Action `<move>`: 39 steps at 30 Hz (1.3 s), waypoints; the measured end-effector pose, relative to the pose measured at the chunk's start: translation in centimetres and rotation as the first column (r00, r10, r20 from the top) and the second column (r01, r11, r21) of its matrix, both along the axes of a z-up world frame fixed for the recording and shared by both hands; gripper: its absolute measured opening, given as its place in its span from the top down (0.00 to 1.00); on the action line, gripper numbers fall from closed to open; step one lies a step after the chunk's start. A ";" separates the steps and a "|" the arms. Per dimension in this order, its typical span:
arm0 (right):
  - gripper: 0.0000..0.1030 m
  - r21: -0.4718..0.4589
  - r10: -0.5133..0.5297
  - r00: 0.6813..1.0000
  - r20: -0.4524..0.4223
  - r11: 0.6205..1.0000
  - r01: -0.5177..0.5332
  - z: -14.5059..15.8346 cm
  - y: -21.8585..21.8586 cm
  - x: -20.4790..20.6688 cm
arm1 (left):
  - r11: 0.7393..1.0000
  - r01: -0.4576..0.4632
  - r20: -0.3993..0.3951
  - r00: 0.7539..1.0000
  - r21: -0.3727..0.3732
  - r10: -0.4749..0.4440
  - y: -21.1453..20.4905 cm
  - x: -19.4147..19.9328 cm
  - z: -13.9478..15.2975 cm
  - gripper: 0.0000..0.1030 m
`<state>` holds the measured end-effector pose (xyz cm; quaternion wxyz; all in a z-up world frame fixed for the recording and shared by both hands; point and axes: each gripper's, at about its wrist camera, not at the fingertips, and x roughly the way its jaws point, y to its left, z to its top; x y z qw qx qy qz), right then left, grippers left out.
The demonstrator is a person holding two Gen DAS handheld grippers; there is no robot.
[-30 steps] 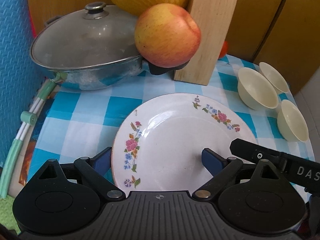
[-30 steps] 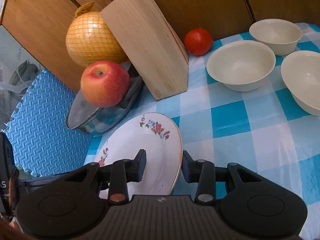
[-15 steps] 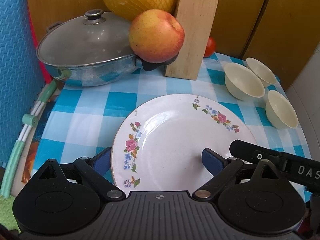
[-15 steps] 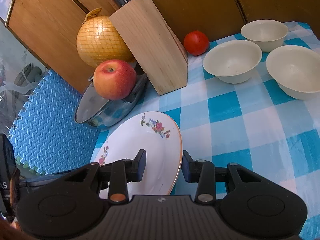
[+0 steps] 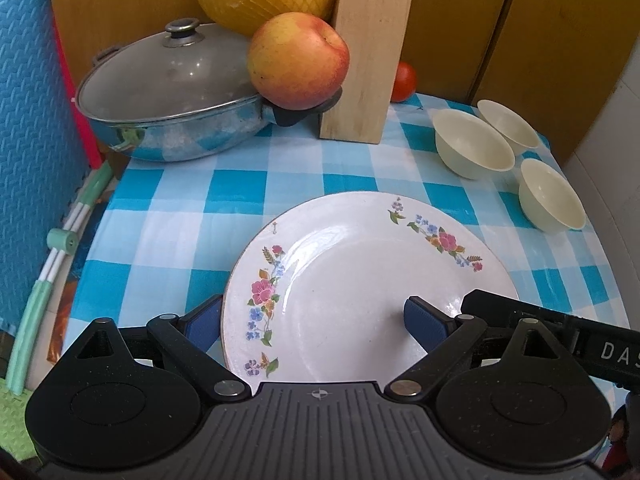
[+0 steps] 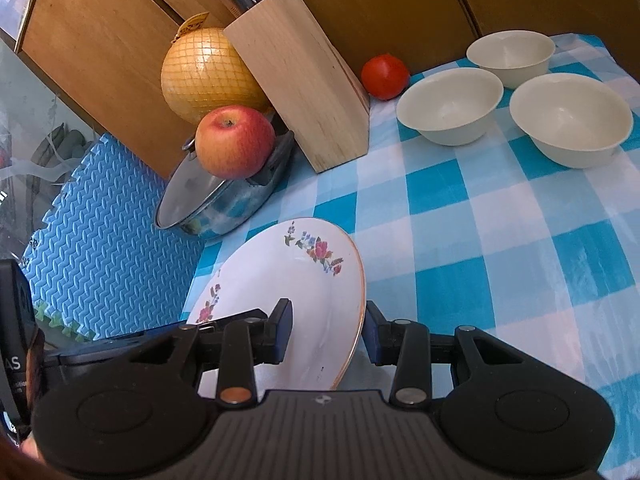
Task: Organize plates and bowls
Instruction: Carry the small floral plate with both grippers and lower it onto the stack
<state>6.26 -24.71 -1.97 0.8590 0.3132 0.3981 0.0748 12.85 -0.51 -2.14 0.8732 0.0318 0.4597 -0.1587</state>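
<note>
Straddling floral plate (image 6: 288,280) rim, right gripper (image 6: 326,330) fingers (image 6: 282,330) seemingly gripping

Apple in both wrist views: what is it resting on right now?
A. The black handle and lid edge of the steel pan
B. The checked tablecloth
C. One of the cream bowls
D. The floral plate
A. The apple sits on the black handle at the lidded steel pan, beside the knife block, well clear of the floral plate and the three cream bowls.
</note>
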 end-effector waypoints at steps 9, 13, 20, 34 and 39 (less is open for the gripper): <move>0.65 -0.004 0.000 1.000 -0.011 1.000 0.000 0.0 0.2 -1.5 | 1.000 0.010 0.007 1.000 0.018 -0.010 -0.3 -1.2 -0.2 0.06; 0.65 -0.008 0.000 1.000 -0.014 1.000 0.000 0.1 0.3 -2.3 | 1.000 0.015 0.016 1.000 0.025 -0.015 -0.3 -2.0 -0.1 0.06; 0.65 -0.007 0.004 1.000 -0.023 1.000 -0.004 0.1 0.3 -3.5 | 0.999 0.025 0.034 0.999 0.039 -0.027 -0.3 -3.7 0.1 0.06; 0.64 -0.037 0.023 0.998 -0.051 0.999 -0.025 -0.1 1.0 -6.2 | 0.996 0.055 0.043 0.997 0.064 -0.057 -0.3 -6.4 -0.4 0.05; 0.64 -0.036 0.022 0.998 -0.060 0.999 -0.024 -0.3 0.9 -7.0 | 0.995 0.066 0.047 0.996 0.075 -0.070 -0.5 -7.1 -0.5 0.05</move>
